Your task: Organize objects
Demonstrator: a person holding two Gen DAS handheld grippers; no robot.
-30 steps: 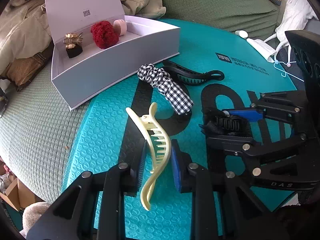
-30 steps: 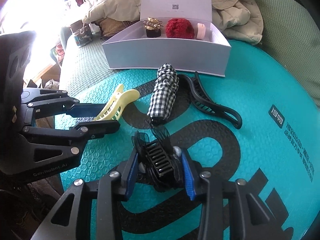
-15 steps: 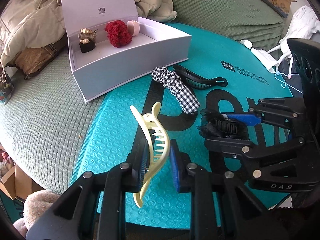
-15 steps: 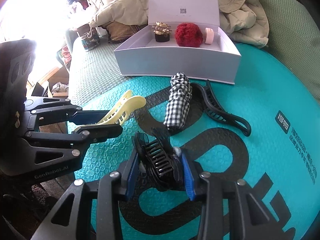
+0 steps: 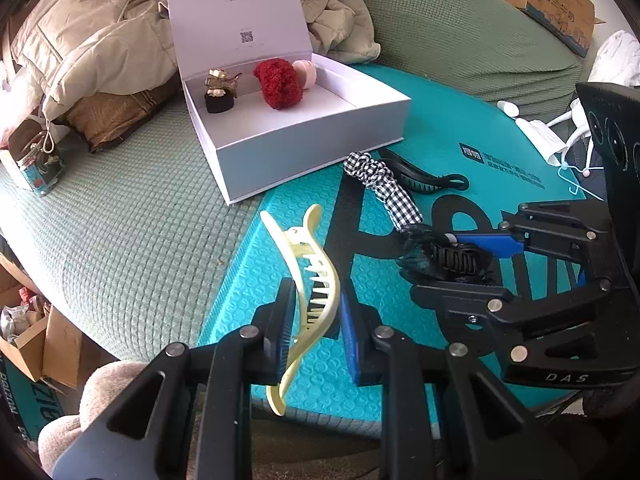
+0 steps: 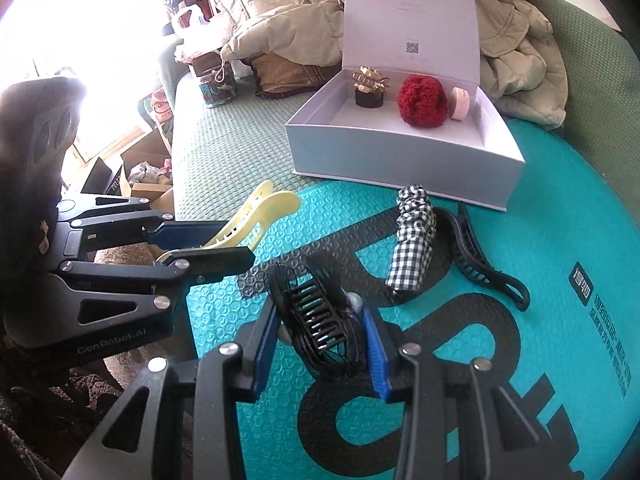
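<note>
so i'm gripping the yellow claw clip (image 5: 316, 280) in the left gripper (image 5: 316, 320) and the black claw clip (image 6: 320, 320) in the right gripper (image 6: 320, 344); 3 pieces are sitting in the white box (image 5: 312, 148), 2 are lying on the mat (image 5: 440, 120).

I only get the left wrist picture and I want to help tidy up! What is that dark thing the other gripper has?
Observer: The right gripper is shut on a black claw clip; its comb-like teeth show clearly here.
Operator: Is anything stuck on it?
Observer: Yes, fine black netting hangs around the teeth.
Operator: Does my yellow clip look gripped from over there?
Observer: The yellow clip sticks out past the left gripper, pinched between its fingers.
Operator: What's left of the bed?
Observer: A bright window, with cardboard boxes on the floor under it.
</note>
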